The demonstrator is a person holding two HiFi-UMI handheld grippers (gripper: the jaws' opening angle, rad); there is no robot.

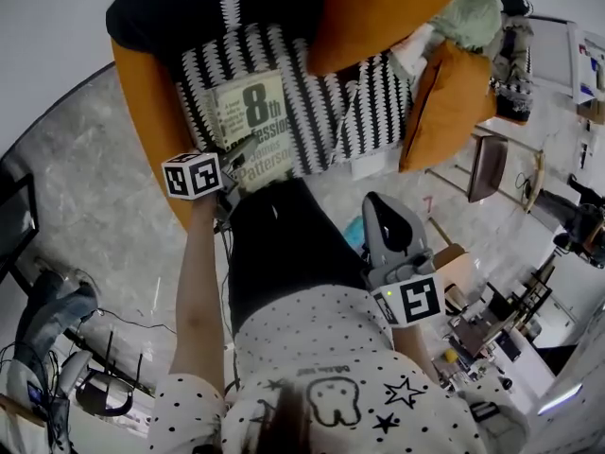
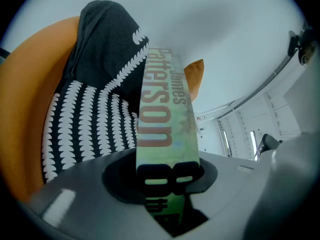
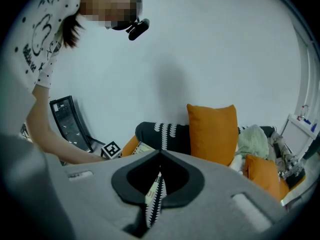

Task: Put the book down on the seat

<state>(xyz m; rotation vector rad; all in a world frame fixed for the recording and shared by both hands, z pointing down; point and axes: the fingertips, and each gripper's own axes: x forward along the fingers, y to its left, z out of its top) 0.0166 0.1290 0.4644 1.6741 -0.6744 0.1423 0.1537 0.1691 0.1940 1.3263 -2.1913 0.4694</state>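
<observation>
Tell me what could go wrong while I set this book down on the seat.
The left gripper pinches the book only at its near end, so it could tip or swing on release. It hangs by the front edge of the seat; let go there, it might slide off. The orange cushion leaning over the seat limits room further back.

I count one book [image 1: 253,126], one patterned seat [image 1: 321,112], two orange cushions [image 1: 378,8] [image 1: 454,102], one pale green bundle [image 1: 468,12], and two grippers in my hands: left gripper [image 1: 244,151], right gripper [image 1: 376,202]
</observation>
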